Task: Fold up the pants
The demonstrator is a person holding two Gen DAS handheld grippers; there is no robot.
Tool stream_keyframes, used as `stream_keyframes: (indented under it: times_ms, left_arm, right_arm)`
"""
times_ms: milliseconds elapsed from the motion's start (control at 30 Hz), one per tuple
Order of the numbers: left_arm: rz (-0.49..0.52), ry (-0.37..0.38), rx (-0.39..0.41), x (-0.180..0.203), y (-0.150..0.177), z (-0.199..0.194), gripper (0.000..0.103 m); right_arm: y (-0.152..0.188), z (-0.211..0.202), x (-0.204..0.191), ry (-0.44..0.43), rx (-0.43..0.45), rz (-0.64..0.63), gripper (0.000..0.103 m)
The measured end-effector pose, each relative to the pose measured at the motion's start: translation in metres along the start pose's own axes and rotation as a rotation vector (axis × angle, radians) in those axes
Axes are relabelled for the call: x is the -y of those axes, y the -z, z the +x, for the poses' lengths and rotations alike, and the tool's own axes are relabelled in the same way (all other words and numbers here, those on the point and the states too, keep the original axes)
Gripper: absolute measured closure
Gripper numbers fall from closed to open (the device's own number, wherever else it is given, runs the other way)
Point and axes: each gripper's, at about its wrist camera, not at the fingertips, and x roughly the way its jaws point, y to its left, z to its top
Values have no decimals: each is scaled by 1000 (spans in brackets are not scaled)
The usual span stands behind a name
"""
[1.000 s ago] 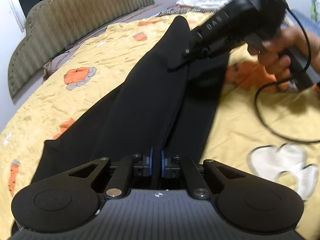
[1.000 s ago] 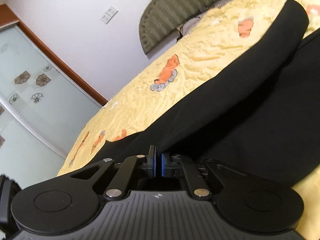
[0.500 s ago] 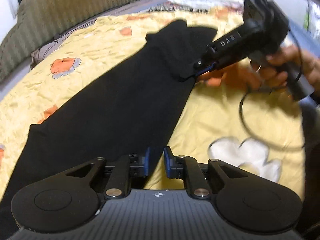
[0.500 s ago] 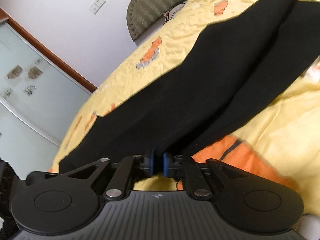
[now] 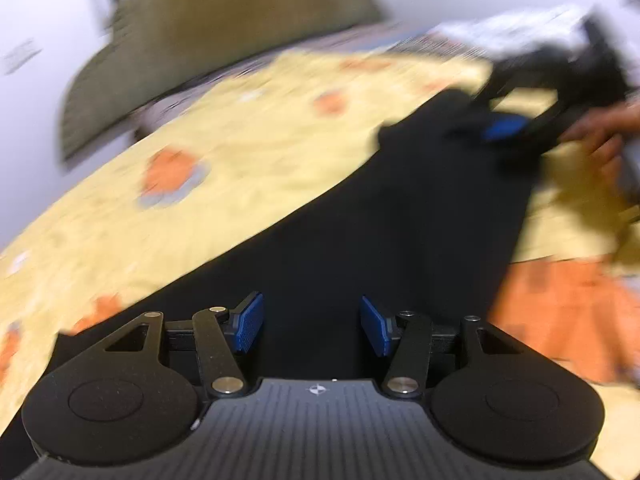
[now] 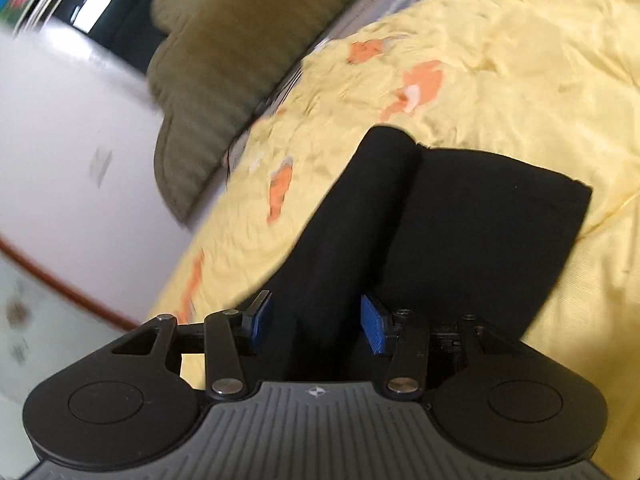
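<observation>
Pants (image 5: 360, 248), black, lie lengthwise on the yellow bedspread (image 5: 224, 184). Left gripper (image 5: 312, 322) and right gripper (image 6: 316, 322) both hover low over the cloth, jaws now spread wide and empty; a second ago each pinched the fabric.

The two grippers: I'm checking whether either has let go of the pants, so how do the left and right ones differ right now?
The left gripper hovers over a flat, smooth stretch of the black pants; the right gripper sits over a rolled ridge of them near one end. The left view is heavily blurred; the right view is sharper. Shared: both have their blue-padded fingers spread apart, gripping nothing, above the yellow bedspread.
</observation>
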Motion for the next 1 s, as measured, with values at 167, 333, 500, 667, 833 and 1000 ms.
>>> stream_keyframes:
  times_ms: [167,333,500,667,833,1000]
  left_arm:
    - [-17,-66,41,13,6,2,42]
    - [-15,-122,83,23,16,-4,37]
    - [-35,-157,118,23,22,-4,30]
    - [-82,-162,133,17,26,-2,22]
    - [-104,-159,134,13,27,-1,20]
    - [-100,-167,136,15,28,0,17]
  right_arm:
    - [-10,29,-44,-30,6,-80,52]
    - [1,89,-124,-272,-225,-356,48]
    - [-7,70,-144,-56,15,-530,46]
    - [-11,68,-119,-32,-25,-484,46]
    - [-19,91,-94,-39,-128,-324,46]
    - [-21,124,-81,-27,-196,-219,48]
